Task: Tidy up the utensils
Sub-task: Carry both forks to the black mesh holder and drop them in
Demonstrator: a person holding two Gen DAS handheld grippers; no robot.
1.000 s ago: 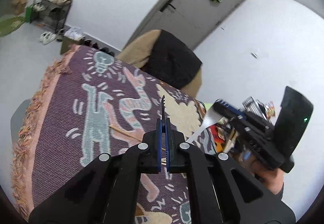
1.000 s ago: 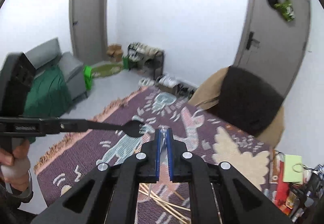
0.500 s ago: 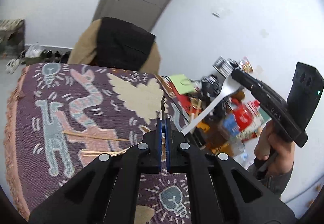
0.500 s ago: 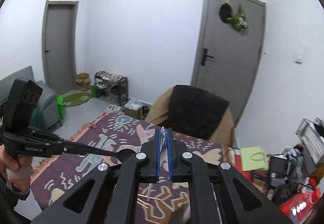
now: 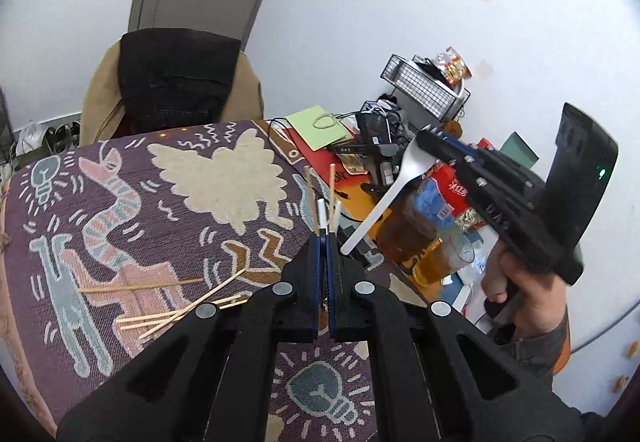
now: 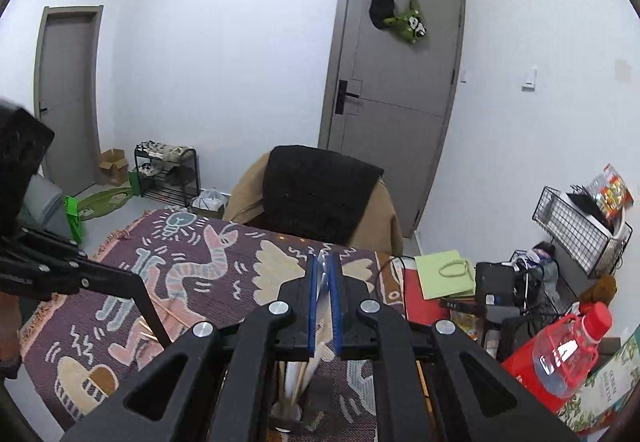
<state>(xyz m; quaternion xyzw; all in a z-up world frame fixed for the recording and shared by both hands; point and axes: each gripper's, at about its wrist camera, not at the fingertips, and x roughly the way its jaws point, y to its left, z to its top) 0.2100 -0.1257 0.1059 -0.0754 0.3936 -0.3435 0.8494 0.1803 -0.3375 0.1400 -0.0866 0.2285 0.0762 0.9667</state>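
Observation:
My left gripper (image 5: 323, 238) is shut on a thin black utensil, seen edge-on and mostly hidden between the jaws. Past its tip, several chopsticks and a white handle (image 5: 321, 210) stand upright in a holder that the gripper hides. My right gripper (image 5: 430, 140) is shut on a white plastic fork (image 5: 390, 194) and holds it handle-down above that holder. In the right wrist view the fork (image 6: 322, 294) runs between the blue pads (image 6: 312, 302), and the holder (image 6: 290, 398) with chopsticks shows below. Loose wooden chopsticks (image 5: 176, 306) lie on the patterned cloth (image 5: 132, 202).
A chair with a black cover (image 5: 172, 78) stands behind the table. Clutter fills the right side: a green bag (image 5: 320, 126), a wire basket (image 5: 424, 90), a red-capped bottle (image 6: 560, 354), drink cups (image 5: 432, 262). The left gripper's arm (image 6: 80, 278) crosses the right wrist view.
Both grippers have swung right and down toward the table's cluttered end. The upright chopsticks have come into view, and the white fork now hangs handle-down close above them.

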